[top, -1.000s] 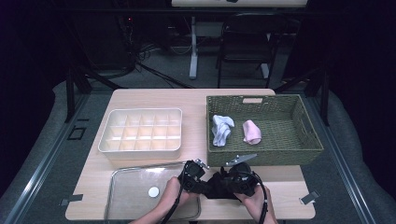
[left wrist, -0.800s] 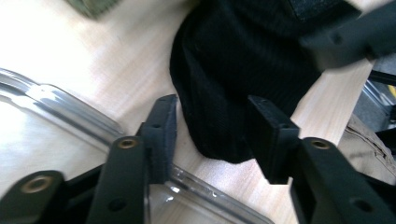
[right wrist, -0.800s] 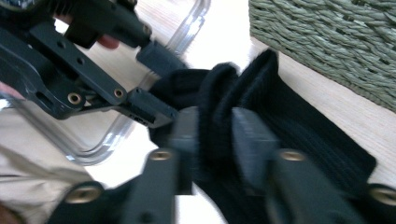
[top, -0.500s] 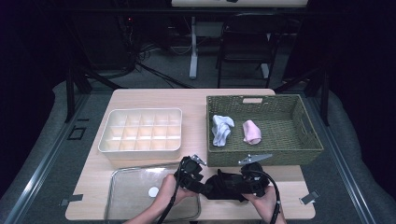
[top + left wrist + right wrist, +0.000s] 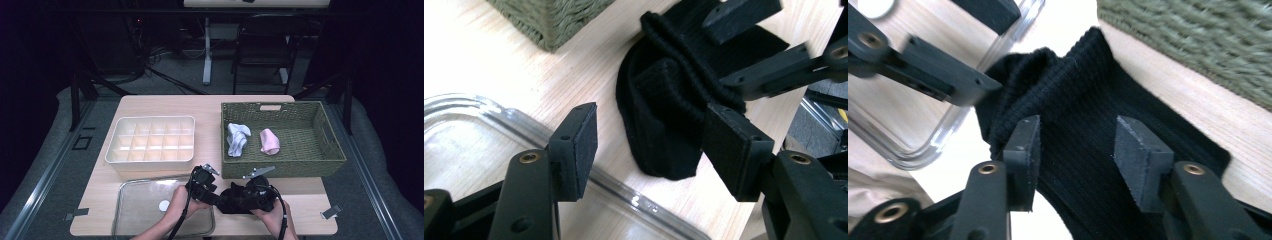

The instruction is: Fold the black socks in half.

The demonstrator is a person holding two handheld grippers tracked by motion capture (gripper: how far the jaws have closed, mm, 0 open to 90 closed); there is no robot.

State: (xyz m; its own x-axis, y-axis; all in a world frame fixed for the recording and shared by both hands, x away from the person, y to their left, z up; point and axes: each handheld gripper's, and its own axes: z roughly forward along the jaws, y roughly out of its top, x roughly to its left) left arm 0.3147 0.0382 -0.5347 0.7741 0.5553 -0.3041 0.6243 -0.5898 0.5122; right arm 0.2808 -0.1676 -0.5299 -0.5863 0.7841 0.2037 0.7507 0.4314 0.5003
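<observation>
Lying on the pale wooden table (image 5: 165, 107), near its front edge, a black ribbed knitted sock (image 5: 234, 199) sits bunched between the clear glass tray (image 5: 140, 210) at its left and the olive woven basket (image 5: 331, 150) just behind it. Bare wood stretches to the right of the sock toward the table's right edge, while the front edge is close under the person's hands.

From the high view, the left gripper (image 5: 206, 186) and right gripper (image 5: 239, 195) meet over the sock, forearms coming up from the bottom, hands angled inward toward each other. That view also takes in a cream plastic compartment box (image 5: 150, 142) behind the tray, and a white rolled sock (image 5: 237, 138) and a pink rolled sock (image 5: 270, 141) inside the basket.

Closer in, the left gripper (image 5: 654, 142) view shows its jaws spread apart, one pad over the tray's rim, the other touching the sock's folded cuff. In the right gripper (image 5: 1079, 150) view the jaws stand apart too, straddling the ribbed cloth without pinching it.
</observation>
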